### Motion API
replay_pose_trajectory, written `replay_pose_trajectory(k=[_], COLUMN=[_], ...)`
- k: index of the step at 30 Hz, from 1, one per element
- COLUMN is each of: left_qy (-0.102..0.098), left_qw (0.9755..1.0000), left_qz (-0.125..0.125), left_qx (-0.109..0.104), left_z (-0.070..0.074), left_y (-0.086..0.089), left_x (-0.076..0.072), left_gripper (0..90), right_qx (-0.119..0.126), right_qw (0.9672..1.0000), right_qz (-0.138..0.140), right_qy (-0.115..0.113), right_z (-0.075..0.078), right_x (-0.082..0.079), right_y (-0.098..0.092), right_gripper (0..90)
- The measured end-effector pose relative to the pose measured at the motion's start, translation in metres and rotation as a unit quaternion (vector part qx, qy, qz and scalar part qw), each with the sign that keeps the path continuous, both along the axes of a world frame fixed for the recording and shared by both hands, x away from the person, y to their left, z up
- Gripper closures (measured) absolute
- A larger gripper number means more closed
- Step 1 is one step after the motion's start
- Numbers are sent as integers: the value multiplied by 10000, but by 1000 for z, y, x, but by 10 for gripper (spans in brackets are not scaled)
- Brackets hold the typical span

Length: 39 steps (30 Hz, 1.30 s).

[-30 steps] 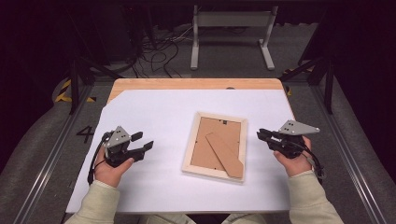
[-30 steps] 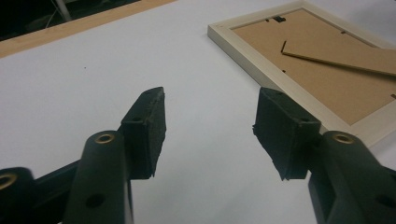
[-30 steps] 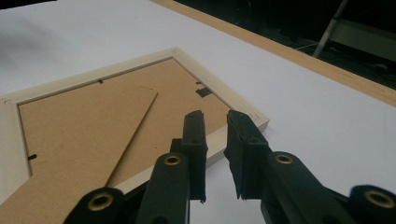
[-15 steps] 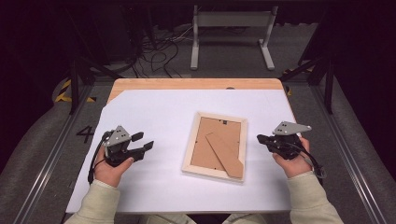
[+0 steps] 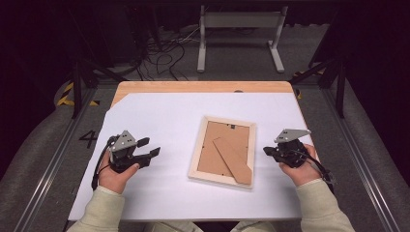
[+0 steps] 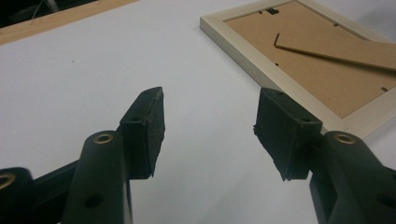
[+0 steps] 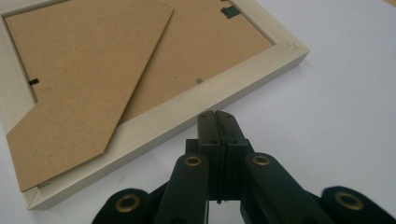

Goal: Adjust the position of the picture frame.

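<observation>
The right claw [image 7: 218, 116] is clenched tight with nothing in it, its tips just beside the pale edge of the picture frame [image 7: 196, 105]. The left claw [image 6: 210, 135] is released, with only white surface [image 6: 93, 70] between its pads. From above, the frame [image 5: 198, 162] lies face down between both claws. Up close, you can see its brown stand flap [image 7: 88, 74] and small black clips.

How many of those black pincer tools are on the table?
2. The left hand-held gripper is left of the pale wooden picture frame, jaws open; the right hand-held gripper is right of it, jaws shut.
</observation>
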<state>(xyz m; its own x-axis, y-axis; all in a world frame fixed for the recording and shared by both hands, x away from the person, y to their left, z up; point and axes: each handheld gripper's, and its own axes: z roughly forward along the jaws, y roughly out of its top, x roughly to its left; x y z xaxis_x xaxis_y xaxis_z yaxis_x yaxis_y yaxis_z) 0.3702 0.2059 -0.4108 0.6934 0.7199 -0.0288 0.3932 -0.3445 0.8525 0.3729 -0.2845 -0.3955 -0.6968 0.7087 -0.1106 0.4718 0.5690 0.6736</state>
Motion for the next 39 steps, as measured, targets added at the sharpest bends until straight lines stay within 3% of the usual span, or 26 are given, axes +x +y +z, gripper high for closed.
replay_pose_trajectory(k=[9, 24, 39], left_qy=[64, 141, 239], left_qw=[10000, 9999, 9997], left_qz=[1, -33, 49], left_qx=[22, 5, -51], left_z=[-1, -2, -6], left_y=[0, 2, 4], left_x=[0, 1, 3], left_gripper=[418, 400, 344], right_qx=[-215, -507, -786], right_qw=[9991, 9960, 9928], right_qz=[114, 278, 422], right_qy=[342, 678, 801], right_z=[-8, -20, -33], right_x=[2, 6, 7], right_y=[7, 17, 29], right_gripper=[900, 900, 900])
